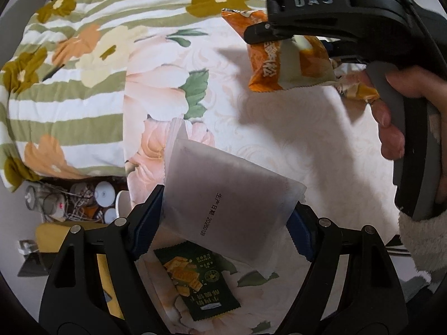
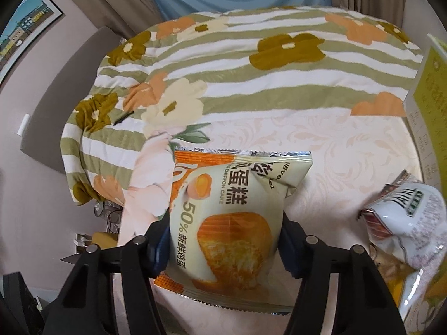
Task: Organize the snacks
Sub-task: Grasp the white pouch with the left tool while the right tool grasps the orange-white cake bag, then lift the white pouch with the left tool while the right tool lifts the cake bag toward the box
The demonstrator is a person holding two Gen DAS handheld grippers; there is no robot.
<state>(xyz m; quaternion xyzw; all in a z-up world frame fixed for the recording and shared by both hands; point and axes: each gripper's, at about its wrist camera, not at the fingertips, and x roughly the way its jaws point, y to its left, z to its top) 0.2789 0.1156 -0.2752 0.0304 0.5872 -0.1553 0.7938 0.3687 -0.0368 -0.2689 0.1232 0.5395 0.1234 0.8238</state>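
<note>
L gripper (image 1: pixel 226 223) pinches a frosted grey pouch (image 1: pixel 232 195) btwn its blue pads, one pad on each side edge; pouch is tilted, printed date line running down its face, and it's lifted off the bed sheet (image 1: pixel 293 139). Below the pouch, on the sheet, lies a dark green snack pack (image 1: pixel 195 282) w/ yellow cracker print, not touching the pouch as far as can be told. R gripper (image 2: pixel 225 245) is clamped on a cake pack (image 2: pixel 223 223), orange and cream w/ "chiffon cake" text and a cake pic; pads press its two sides and the wrapper bulges btwn them, crimped top edge pointing away from the cam. In the L wrist view the same cake pack (image 1: pixel 290 64) hangs from the R gripper's black fingers, up and to the right of the pouch, well apart from it, clear of the sheet. A hand (image 1: pixel 396 117) in a fluffy white sleeve (image 1: pixel 419 240) wraps the R gripper's handle, right of the pouch. Beyond the pouch a striped floral quilt (image 1: pixel 69 83) is bunched on the bed. Left of the pouch, past the bed edge, a cluttered spot w/ small round white items and wires; details too small to tell. In the R wrist view, right of the cake pack, a white snack bag (image 2: pixel 405 223) sits blurred, and a yellow-green box (image 2: pixel 430 106) stands at the frame edge.
</note>
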